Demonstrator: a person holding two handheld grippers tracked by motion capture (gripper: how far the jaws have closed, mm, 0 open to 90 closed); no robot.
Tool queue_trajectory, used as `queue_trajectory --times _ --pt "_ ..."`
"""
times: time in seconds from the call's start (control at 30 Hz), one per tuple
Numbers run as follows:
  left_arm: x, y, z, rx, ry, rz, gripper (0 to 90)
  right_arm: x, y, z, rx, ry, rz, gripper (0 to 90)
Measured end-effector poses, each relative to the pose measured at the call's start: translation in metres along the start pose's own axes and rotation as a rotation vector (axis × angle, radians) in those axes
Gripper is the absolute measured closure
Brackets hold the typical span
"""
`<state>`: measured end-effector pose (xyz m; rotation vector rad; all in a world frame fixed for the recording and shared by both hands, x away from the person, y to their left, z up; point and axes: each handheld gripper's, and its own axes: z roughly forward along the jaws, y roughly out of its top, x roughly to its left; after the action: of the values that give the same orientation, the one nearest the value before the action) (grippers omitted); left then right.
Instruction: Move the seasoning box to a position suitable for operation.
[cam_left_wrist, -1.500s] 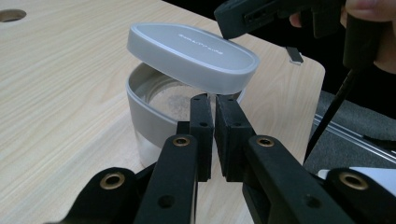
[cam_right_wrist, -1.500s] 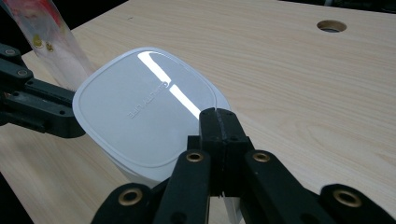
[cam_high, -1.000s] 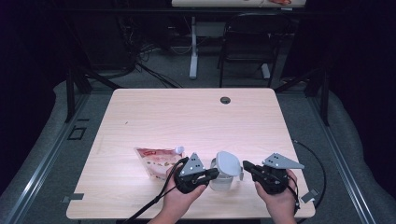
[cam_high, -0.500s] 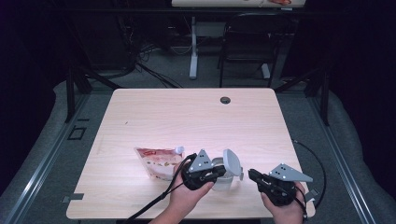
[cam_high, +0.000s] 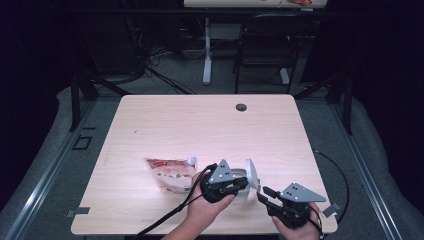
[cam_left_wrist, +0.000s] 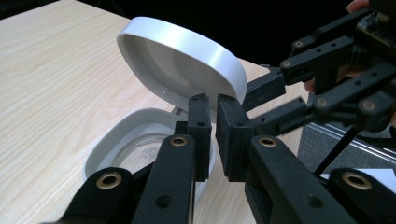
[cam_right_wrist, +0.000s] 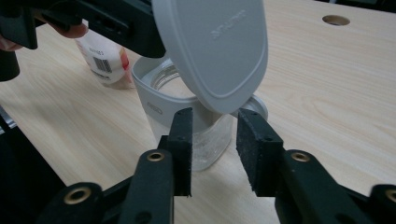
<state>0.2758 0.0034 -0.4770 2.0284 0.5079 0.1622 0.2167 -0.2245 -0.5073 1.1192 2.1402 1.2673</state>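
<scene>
A glass jar (cam_high: 243, 196) (cam_right_wrist: 210, 140) with a white collar (cam_left_wrist: 109, 142) stands near the table's front edge. Its white hinged lid (cam_high: 251, 175) (cam_left_wrist: 187, 60) (cam_right_wrist: 219, 51) is swung up and stands tilted over the mouth. My left gripper (cam_high: 242, 184) (cam_left_wrist: 213, 99) is shut, its tips at the collar's rim beside the hinge; whether it pinches the rim I cannot tell. My right gripper (cam_high: 261, 193) (cam_right_wrist: 212, 116) has just been opening its jaws. It stands open just right of the jar, the lid's lower edge beyond its tips, nothing pressed between the pads.
A red and white spouted pouch (cam_high: 170, 175) (cam_right_wrist: 105, 60) lies flat left of the jar. A round cable hole (cam_high: 241, 107) (cam_right_wrist: 335, 20) sits at the table's far edge. A chair and another desk stand beyond the table.
The lid has swung from closed to upright. My right gripper has let go of it, moved right and toward the front edge, and opened. The left gripper has stayed at the jar.
</scene>
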Motion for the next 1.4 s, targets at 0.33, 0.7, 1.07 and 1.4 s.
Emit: queue_trajectory --times 0.33,0.7,1.07,1.4 --pt "-0.002 0.0 -0.003 0.004 0.008 0.012 83.5 0.007 0.007 0.012 -0.017 -0.047 -0.014 64.9" --pt "-0.001 -0.005 -0.014 -0.004 0.025 0.022 82.8 0.003 0.006 0.007 -0.022 -0.045 0.001 72.9" --pt "0.0 -0.015 -0.026 0.009 0.038 0.017 80.5 0.002 0.004 0.005 -0.027 -0.026 0.012 70.5" --pt "0.006 -0.03 -0.054 0.023 0.059 -0.022 73.6 0.0 0.001 0.001 -0.022 -0.017 0.024 68.6"
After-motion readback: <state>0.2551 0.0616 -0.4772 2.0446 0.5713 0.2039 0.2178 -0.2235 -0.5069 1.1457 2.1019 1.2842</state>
